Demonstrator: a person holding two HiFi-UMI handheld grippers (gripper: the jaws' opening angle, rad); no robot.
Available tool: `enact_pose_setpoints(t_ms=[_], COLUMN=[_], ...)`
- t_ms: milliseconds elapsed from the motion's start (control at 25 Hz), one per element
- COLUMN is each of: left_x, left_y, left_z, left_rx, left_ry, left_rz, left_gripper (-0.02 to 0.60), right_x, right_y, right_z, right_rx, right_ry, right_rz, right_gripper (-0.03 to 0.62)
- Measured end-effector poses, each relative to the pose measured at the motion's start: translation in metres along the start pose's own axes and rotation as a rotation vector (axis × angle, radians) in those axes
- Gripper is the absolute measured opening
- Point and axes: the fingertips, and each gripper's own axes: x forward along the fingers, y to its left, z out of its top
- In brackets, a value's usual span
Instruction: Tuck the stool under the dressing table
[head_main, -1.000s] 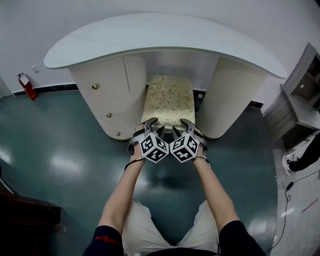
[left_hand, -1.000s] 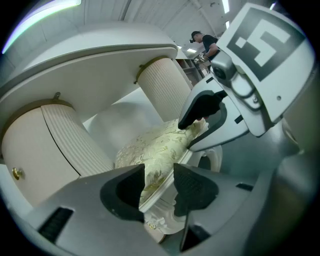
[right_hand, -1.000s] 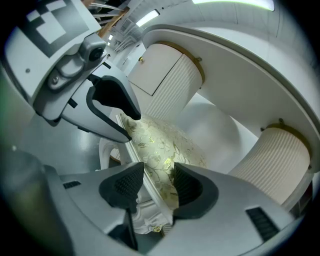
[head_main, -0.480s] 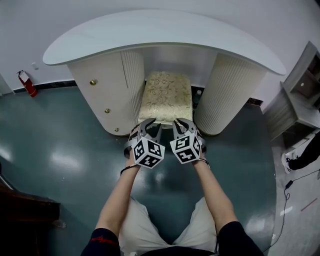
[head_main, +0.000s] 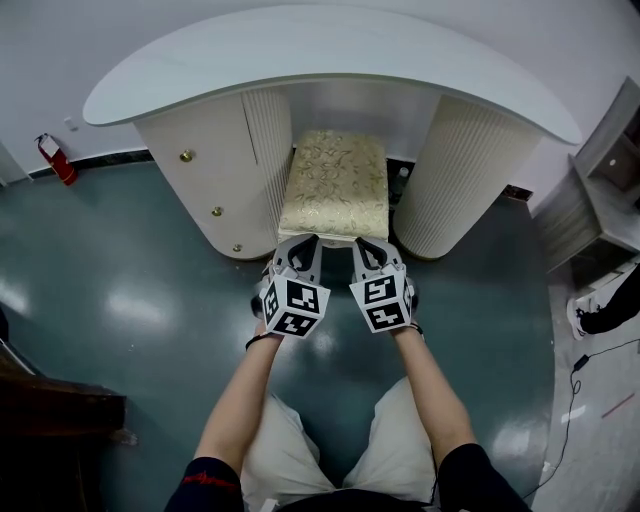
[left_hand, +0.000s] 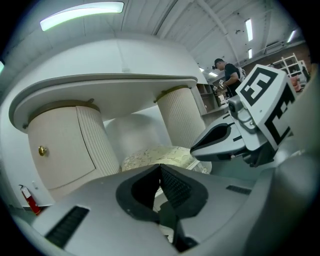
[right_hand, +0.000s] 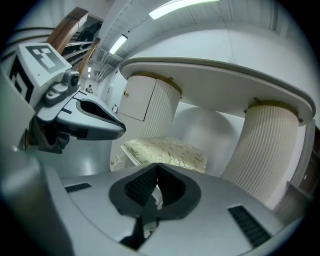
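The stool, with a cream and gold patterned cushion, stands between the two ribbed pedestals of the white dressing table, its back part under the curved top. My left gripper and right gripper hover side by side just short of the stool's near edge, touching nothing. Both have just been closing and are now shut with nothing between the pads. In the left gripper view the shut left gripper points at the stool. The right gripper view shows the right gripper shut before the stool.
The left pedestal has a door with brass knobs. A red fire extinguisher stands at the far left wall. A grey shelf unit is at the right, dark wooden furniture at the lower left. A person stands far off.
Both grippers have drawn back from the stool's near edge toward me and risen a little. Their jaws went from open to shut, and both wrists rolled. The stool has stayed put.
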Motion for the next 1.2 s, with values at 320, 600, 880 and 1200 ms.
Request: enact_pose_setpoints(t_ms=[320,600,880,1200], left_x=[-0.009,-0.035,-0.067,-0.12], left_y=[0.011,0.033,0.056,0.093], left_z=[0.047,0.071,0.129,0.234], left_rx=[-0.13,-0.19,-0.233,-0.311], left_ry=[-0.098,-0.068,-0.062,-0.087], left_rz=[-0.043,-0.054,-0.071,-0.075], left_gripper=[0.017,0.017,0.017,0.017], right_x=[-0.023,-0.065,-0.1,-0.165], right_y=[-0.012,-0.022,-0.048,-0.075], right_z=[0.031,0.077,0.138,0.24], right_rx=[0.095,0.171,0.237,0.291], right_ry=[-0.048,-0.055,-0.083,-0.121], right_rz=[0.03,0.038,0.043,0.057], right_gripper=[0.017,0.017,0.017,0.017])
